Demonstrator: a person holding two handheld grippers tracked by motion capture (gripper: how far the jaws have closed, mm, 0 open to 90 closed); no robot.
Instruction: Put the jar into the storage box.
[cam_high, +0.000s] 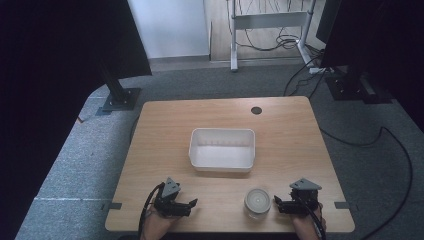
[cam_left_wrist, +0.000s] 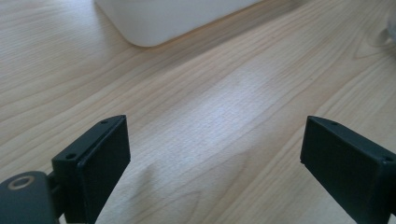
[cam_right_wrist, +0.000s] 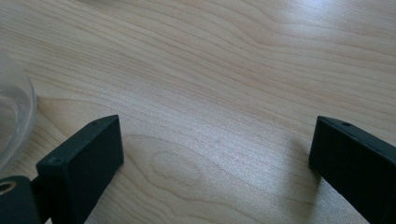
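Both tongs are resting spread, empty. Right tongs (cam_high: 278, 204) are sitting beside a glass jar (cam_high: 257, 202), lower right: rigid, slippery, breakable; grip its sides.

1 jar (cam_high: 257, 202), 1 bin (cam_high: 222, 149)

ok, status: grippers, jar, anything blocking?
Left gripper open, right gripper open, both empty. Clear jar upright beside right gripper, untouched. White bin beyond; nothing between.
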